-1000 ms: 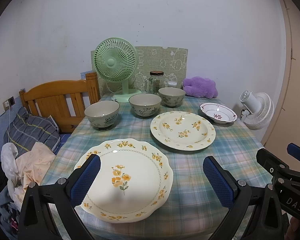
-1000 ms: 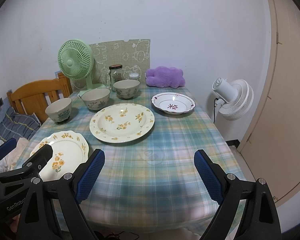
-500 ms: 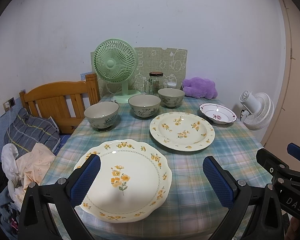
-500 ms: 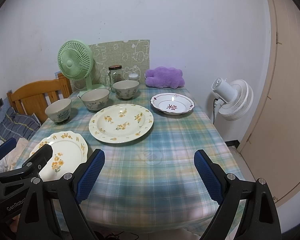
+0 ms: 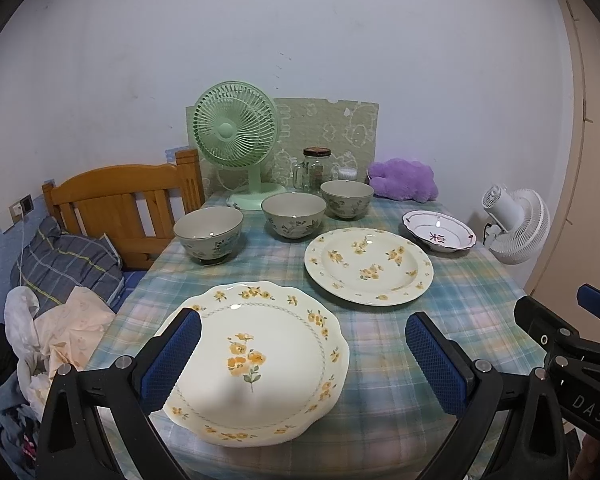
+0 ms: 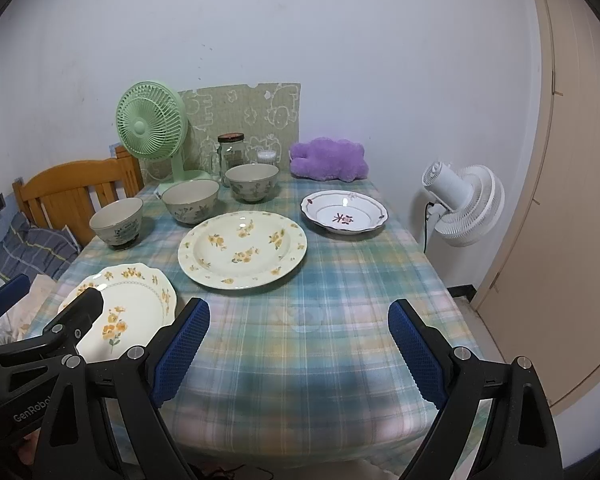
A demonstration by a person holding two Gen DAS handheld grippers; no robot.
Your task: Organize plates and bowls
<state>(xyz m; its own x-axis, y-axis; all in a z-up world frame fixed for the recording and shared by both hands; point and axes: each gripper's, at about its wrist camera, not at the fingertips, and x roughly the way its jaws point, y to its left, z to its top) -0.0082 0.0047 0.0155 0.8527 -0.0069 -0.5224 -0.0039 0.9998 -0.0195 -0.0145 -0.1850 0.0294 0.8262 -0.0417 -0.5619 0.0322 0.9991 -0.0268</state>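
Plates and bowls sit spread over the plaid-clothed table [image 6: 300, 340] — a scalloped cream plate with yellow flowers [image 5: 260, 356] lies at its near left corner. Left gripper [image 5: 302, 354] hovers level above that plate, jaws wide and empty; right gripper [image 6: 298, 348] hangs beside it over the near edge — equally wide, empty.

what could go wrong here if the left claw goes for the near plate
The scalloped cream plate with yellow flowers lies flat on the plaid tablecloth, near the table's front edge. The open left claw may struggle to get a finger under its rim and could push it off instead. The cloth may also bunch and drag, disturbing the round cream floral plate behind it.
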